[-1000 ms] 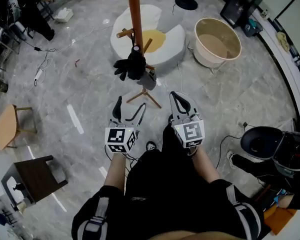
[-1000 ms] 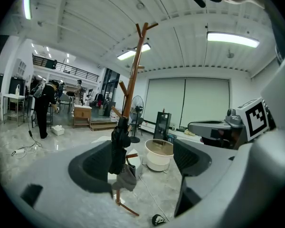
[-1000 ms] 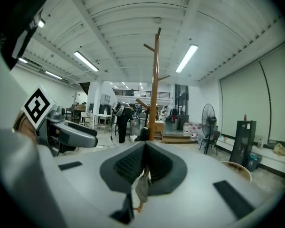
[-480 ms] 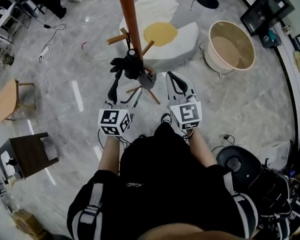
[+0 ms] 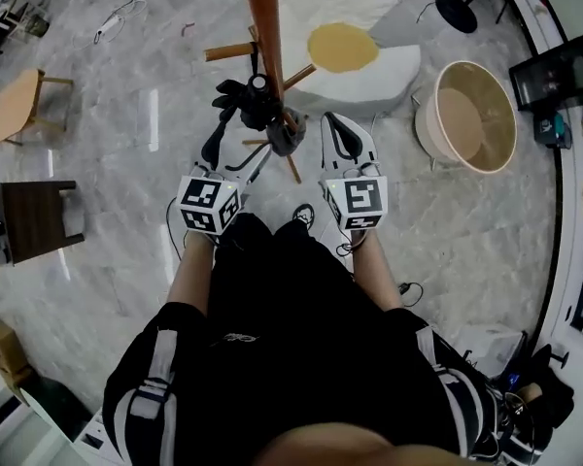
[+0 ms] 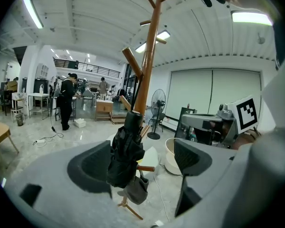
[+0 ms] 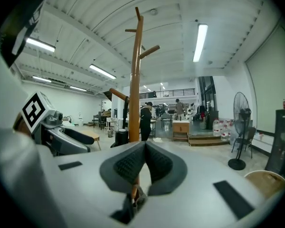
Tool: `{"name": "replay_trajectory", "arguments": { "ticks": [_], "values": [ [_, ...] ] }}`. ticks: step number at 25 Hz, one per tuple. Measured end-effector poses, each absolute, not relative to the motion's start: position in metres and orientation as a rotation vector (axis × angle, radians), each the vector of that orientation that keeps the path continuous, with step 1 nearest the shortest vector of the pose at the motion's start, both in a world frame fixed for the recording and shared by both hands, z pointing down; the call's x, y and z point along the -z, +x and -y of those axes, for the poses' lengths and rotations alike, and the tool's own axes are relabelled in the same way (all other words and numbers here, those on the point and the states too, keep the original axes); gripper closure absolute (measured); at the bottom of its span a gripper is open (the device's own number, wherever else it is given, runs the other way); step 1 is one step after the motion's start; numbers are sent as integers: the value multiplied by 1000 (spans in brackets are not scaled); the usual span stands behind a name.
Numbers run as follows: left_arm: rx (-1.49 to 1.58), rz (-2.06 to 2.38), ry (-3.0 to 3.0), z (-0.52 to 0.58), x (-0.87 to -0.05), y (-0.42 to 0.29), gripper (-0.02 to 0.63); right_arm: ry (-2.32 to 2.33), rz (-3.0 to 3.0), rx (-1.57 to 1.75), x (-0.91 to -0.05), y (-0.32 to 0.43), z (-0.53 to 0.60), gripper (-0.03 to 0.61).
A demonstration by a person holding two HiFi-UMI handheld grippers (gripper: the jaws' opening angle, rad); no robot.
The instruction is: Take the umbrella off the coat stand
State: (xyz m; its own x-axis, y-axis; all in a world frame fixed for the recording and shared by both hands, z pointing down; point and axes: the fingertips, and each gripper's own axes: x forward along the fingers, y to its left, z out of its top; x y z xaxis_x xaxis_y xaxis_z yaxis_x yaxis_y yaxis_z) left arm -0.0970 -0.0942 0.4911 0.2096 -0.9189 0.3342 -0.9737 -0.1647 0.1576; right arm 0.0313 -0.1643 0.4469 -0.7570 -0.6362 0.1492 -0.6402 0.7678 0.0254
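Black umbrella on coat stand, grey bag beneath, left gripper jaws wide before it, right gripper jaws together.

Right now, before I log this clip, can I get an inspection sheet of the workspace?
Surface: glossy grey marble-look floor.
Job's things: black folded umbrella hanging on the wooden coat stand, not yet taken.
Clutter: grey pouch hanging by the umbrella; egg-shaped cushion, beige tub, dark side table and round wooden stool on the floor.
Grippers: left tool open, the umbrella framed between its jaws but not gripped; right tool shut, nothing in it.
Cables: white cable on the floor far left; black cable near the person's right side.
Surroundings: people and a standing fan in the background.
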Motion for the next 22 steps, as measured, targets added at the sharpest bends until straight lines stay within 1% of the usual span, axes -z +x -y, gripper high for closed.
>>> {"name": "replay_trajectory", "arguments": {
  "ticks": [6,11,16,22],
  "values": [
    [-273,1770,2130,105,-501,-117,179,973,2836,-41,-446,9,181,572],
    [-324,1682,2183,117,-510,-126,172,988,2817,-38,-446,-6,185,574],
    [-424,1555,2244,128,-531,-125,156,1044,2786,-37,-445,-11,192,573],
    [-466,1429,2289,144,-551,-127,152,1107,2719,-47,-456,-10,188,572]
  ]
}}
